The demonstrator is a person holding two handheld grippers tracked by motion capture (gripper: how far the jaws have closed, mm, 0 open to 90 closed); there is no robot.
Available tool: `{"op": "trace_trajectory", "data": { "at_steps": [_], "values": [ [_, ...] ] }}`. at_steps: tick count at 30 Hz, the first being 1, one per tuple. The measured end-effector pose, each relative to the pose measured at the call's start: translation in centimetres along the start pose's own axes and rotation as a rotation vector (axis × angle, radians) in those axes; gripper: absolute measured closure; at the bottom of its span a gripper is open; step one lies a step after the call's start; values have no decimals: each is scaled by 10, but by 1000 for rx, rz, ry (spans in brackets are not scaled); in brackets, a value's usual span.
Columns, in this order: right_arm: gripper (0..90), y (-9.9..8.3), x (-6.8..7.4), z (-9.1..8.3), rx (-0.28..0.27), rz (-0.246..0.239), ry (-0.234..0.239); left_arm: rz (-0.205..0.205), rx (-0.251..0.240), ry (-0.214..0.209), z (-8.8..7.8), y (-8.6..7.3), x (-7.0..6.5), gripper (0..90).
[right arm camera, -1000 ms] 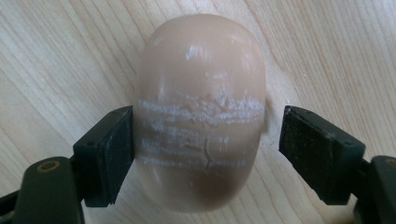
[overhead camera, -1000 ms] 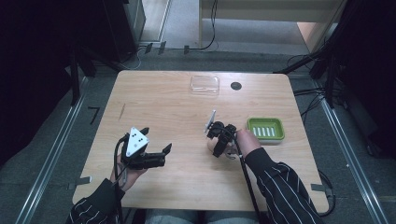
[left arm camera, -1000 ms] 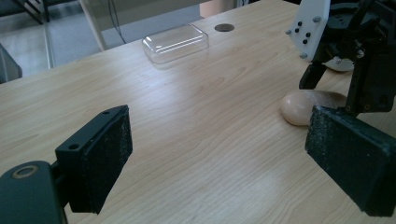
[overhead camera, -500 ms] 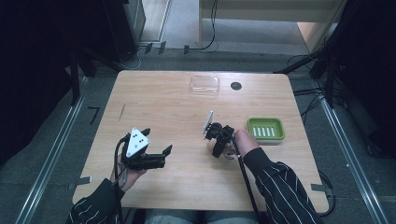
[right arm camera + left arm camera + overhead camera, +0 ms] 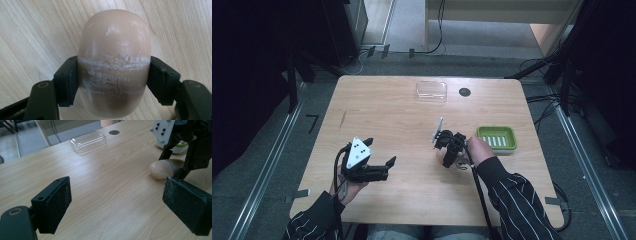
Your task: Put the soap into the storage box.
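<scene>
Clamped across its short width by the right gripper (image 5: 113, 82) – soap bar (image 5: 115, 60), long axis running away from the fingers (near the bench's right edge); left gripper (image 5: 125, 205) wide open, empty.

Bright, evenly lit tabletop, dark surroundings, soft shadows, slight blur.

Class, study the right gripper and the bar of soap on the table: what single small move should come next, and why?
Probably a short lift straight up. The right gripper has its jaws pressed on both sides of the beige soap, which lies on the wooden table. The green soap dish sits just beyond, so raising the soap would clear the way to it.
</scene>
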State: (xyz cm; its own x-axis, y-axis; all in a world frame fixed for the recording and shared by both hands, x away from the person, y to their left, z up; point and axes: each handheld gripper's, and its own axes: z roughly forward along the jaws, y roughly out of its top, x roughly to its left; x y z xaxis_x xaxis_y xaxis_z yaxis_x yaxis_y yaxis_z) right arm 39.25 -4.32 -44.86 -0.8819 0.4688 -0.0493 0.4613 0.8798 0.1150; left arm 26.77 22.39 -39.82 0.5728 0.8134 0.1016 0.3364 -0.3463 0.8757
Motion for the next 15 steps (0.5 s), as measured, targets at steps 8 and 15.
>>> {"op": "trace_trajectory", "data": {
  "at_steps": [8,15],
  "values": [
    [336,-9,-3,-8,-1,-14,-6,-1,8,1,1,-1,0,88],
    [336,-16,-4,-12,7,-16,-6,-1,10,1,1,-1,0,88]
  ]
}}
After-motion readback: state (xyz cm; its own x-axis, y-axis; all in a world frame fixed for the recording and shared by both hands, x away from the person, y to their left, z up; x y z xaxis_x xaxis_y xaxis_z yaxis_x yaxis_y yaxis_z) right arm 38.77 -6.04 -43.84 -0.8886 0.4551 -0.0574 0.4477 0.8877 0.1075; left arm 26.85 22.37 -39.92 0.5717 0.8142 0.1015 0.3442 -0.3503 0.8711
